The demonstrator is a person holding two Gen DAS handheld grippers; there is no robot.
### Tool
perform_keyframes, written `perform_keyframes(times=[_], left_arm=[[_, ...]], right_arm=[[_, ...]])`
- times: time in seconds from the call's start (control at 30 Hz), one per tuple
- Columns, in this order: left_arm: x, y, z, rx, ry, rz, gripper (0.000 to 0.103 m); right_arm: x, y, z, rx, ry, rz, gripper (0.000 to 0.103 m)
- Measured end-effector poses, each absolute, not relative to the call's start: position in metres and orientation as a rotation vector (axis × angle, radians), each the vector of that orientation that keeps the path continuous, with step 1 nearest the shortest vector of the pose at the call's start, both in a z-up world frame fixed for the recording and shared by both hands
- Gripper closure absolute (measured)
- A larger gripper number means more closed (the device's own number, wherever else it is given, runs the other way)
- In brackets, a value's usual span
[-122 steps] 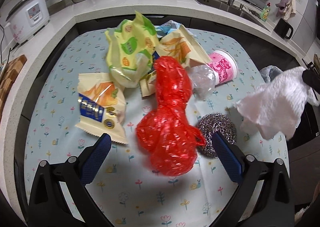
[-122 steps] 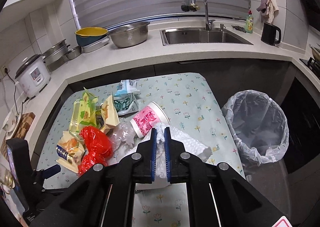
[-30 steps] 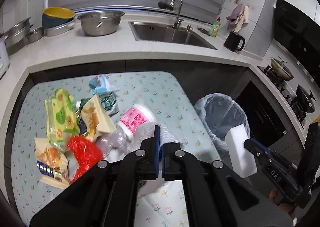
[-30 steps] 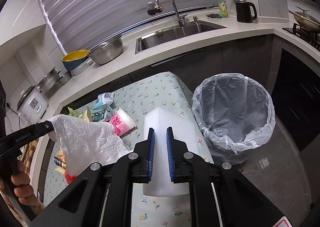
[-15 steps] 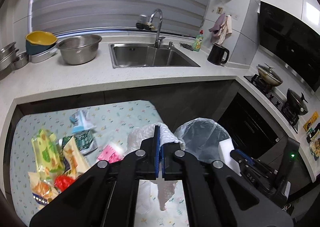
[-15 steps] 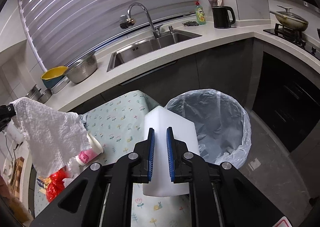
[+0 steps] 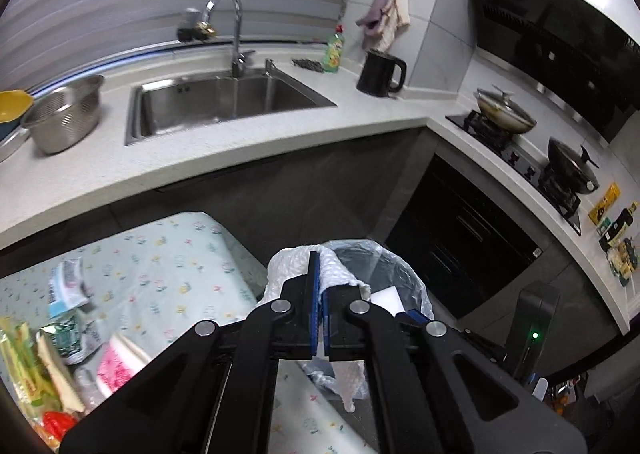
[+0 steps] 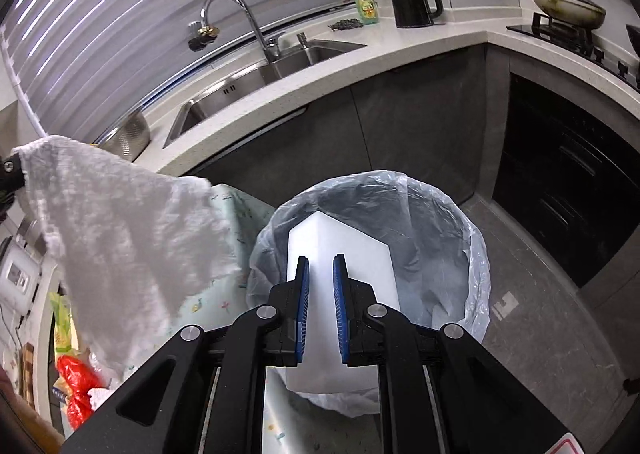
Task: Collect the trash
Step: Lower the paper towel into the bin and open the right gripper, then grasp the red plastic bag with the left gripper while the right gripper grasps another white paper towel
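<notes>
Right gripper (image 8: 320, 278) fingers clamped on white foam block (image 8: 340, 250), held above lined trash bin (image 8: 452, 222). Left gripper (image 7: 319, 286) fingers closed on white paper towel (image 7: 288, 270), near bin beside worktop (image 7: 160, 266).

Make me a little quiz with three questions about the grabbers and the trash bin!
1. True or false: the right gripper holds a white foam block.
2. What does the left gripper pinch: (a) red bag, (b) white paper towel, (c) pink cup?
3. Fill in: the block hangs over the ____.

Key: 1 true. 2 b. 3 trash bin.
</notes>
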State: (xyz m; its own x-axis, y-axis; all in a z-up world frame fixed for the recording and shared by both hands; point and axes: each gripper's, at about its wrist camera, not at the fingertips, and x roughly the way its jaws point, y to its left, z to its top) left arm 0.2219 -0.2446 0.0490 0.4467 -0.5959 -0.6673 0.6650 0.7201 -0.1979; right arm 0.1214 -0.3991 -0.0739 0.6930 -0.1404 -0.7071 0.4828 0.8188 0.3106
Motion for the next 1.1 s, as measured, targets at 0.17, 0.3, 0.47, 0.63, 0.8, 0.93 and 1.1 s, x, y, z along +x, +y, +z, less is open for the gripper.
perform_keyframes(times=[0.17,0.3,0.47,0.63,0.8,0.93,1.1], left_arm=[[0.229,-0.280,0.018,0.114,0.852,-0.825,0.103],[0.229,-0.301,-0.002,0.134,0.872,-0.840,0.102],[0.231,-0.314,-0.018,0.140,0.900,-0.839,0.102],[0.231,-0.317,-0.026,0.164,0.905,-0.812,0.082],[0.227,-0.310,-0.024,0.146,0.882,-0.780,0.069],[0.223,-0.303,-0.016,0.144,0.858,-0.759,0.064],[0.212,-0.286,-0.002,0.160,0.815,-0.725,0.060]], right_arm=[[0.126,-0.410,-0.088,0.548,0.736,-0.374,0.091],[0.128,-0.415,-0.097,0.559,0.741,-0.382,0.090],[0.130,-0.417,-0.103,0.566,0.738,-0.381,0.089],[0.128,-0.418,-0.098,0.544,0.720,-0.411,0.073],[0.117,-0.418,-0.086,0.548,0.693,-0.441,0.067],[0.109,-0.413,-0.077,0.543,0.691,-0.450,0.066],[0.096,-0.398,-0.063,0.512,0.708,-0.460,0.062]])
